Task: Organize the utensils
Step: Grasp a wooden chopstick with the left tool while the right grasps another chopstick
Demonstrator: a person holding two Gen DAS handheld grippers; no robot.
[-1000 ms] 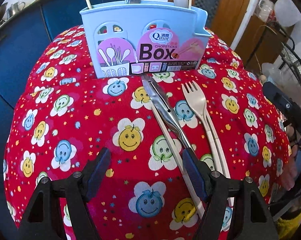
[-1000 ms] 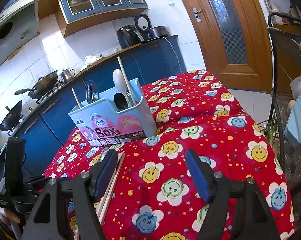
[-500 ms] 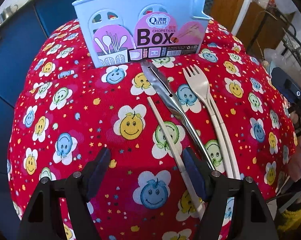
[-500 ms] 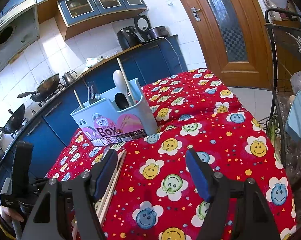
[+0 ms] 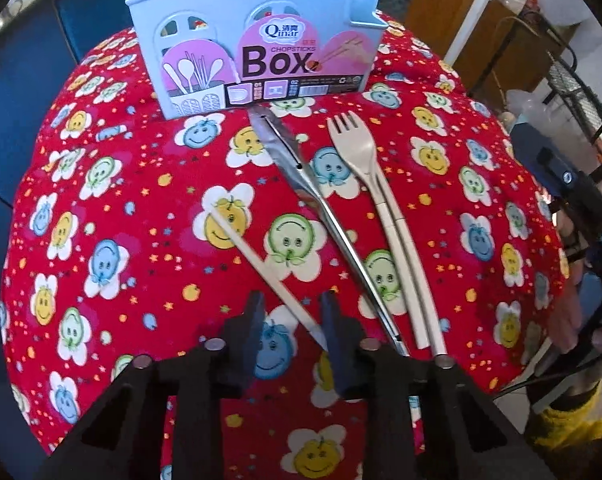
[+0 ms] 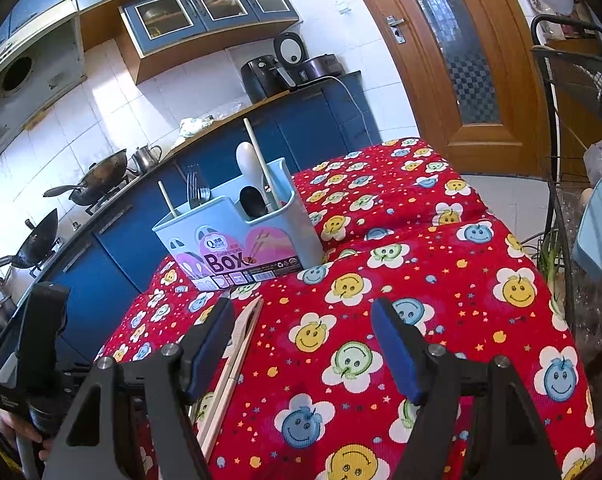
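Note:
A light blue chopsticks box point(image 5: 257, 40) stands at the far side of the red smiley-flower cloth point(image 5: 113, 208); it also shows in the right wrist view point(image 6: 241, 240) holding forks, spoons and chopsticks. On the cloth lie a single cream chopstick point(image 5: 261, 264), steel tongs point(image 5: 321, 208) and a cream fork point(image 5: 365, 168) with cream handles beside it. My left gripper point(image 5: 291, 316) has its jaws narrowed around the chopstick's near end; contact is unclear. My right gripper point(image 6: 301, 340) is open and empty above the cloth.
Blue kitchen cabinets point(image 6: 113, 240) run behind the table, with woks point(image 6: 97, 176) on the stove. A wooden door point(image 6: 461, 60) is at the right. A black wire rack point(image 6: 573, 120) stands by the table's right edge.
My left gripper's jaws have closed from wide open to a narrow gap around the cream chopstick, which has swung left. The right gripper has barely moved.

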